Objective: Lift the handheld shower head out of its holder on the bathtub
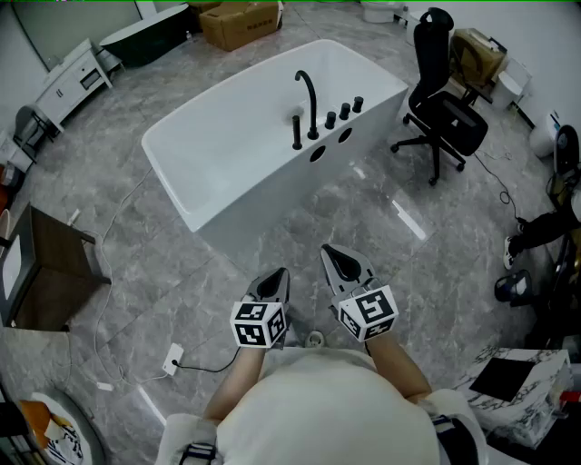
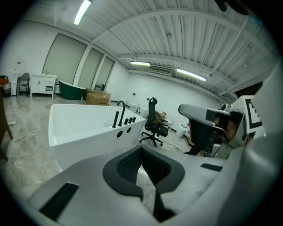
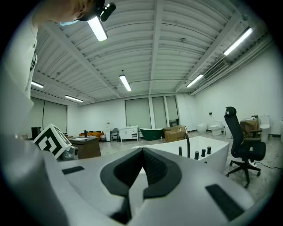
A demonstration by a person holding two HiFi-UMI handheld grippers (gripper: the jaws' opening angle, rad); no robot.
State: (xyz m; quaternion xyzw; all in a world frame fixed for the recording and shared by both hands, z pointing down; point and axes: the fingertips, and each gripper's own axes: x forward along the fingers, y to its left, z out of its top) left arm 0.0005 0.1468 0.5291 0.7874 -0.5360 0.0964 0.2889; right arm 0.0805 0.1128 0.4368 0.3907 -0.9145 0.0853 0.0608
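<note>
1. Left gripper (image 1: 279, 273) and right gripper (image 1: 330, 252) sit nearest, low in the head view. Both have their jaws closed tip to tip, with nothing between them.
2. Handheld shower head (image 1: 297, 130) stands upright in its holder (image 1: 297, 145) on the bathtub (image 1: 263, 195) rim, just beside the curved spout (image 1: 309, 95), with three knobs (image 1: 344, 111) in a row past that. It is well apart from both grippers, with bare floor between.
3. Handling, my read: a slim, rigid black stick, fairly light, with a smooth finish that is likely slippery. A hose below the rim may drag – I can't see one.
4. Grip: across the upper shaft, on the side away from the spout, then pull straight up along the holder's axis.
5. Writing: none legible. Marker cubes (image 1: 259, 324) show only square patterns, and the cardboard box (image 1: 241, 23) has no readable print.
</note>
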